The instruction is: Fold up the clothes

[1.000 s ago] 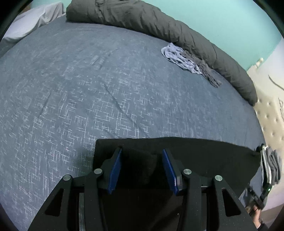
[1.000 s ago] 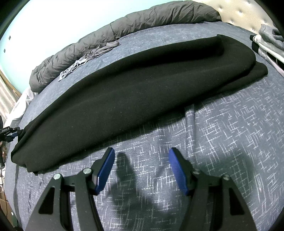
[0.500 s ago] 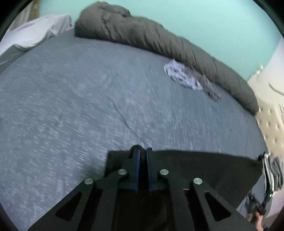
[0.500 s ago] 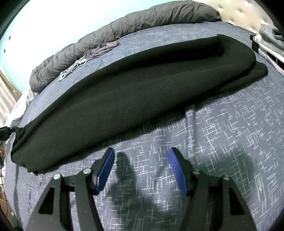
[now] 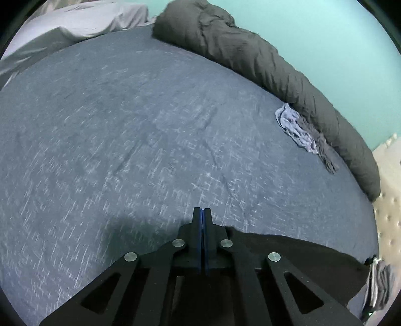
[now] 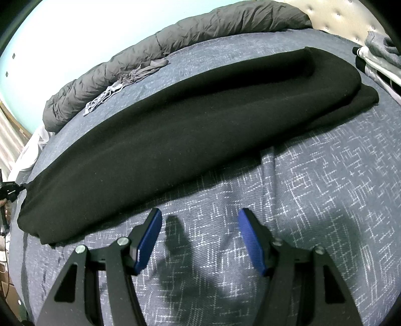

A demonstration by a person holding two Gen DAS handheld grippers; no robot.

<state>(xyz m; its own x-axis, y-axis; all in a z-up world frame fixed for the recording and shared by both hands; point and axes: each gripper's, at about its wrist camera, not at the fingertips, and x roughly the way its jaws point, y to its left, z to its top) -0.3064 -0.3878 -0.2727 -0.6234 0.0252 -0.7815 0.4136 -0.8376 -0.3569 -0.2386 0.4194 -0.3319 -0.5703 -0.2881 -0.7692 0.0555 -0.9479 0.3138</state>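
Across the middle of the bed lies the black garment (image 6: 190, 140), a long dark piece already doubled lengthwise, stretched from the near left corner toward the far right. We hold its left end with our left gripper (image 5: 203, 215): the fingers (image 5: 198, 238) are pressed together, and the right wrist view shows that gripper at the far left edge, where the cloth is drawn to a small point, so we judge it pinches that corner, though the cloth between the pads is hidden. Our right gripper (image 6: 198, 240) hovers over bare bedsheet (image 6: 325, 200) just near the garment's long edge, fingers spread with nothing between them.

We judge the step in hand to be the start of a crosswise fold: one end gripped, the other not yet. The next move calls for the right gripper to reach the garment's right end, or to pin its middle, before the left end is carried over, so the layers stay aligned.

Farther off, a rolled grey duvet (image 5: 263, 62) runs along the far side against the teal wall (image 5: 325, 30), a crumpled lilac-grey garment (image 5: 298, 130) lies beside it, and a tufted headboard (image 6: 333, 17) closes the right end.
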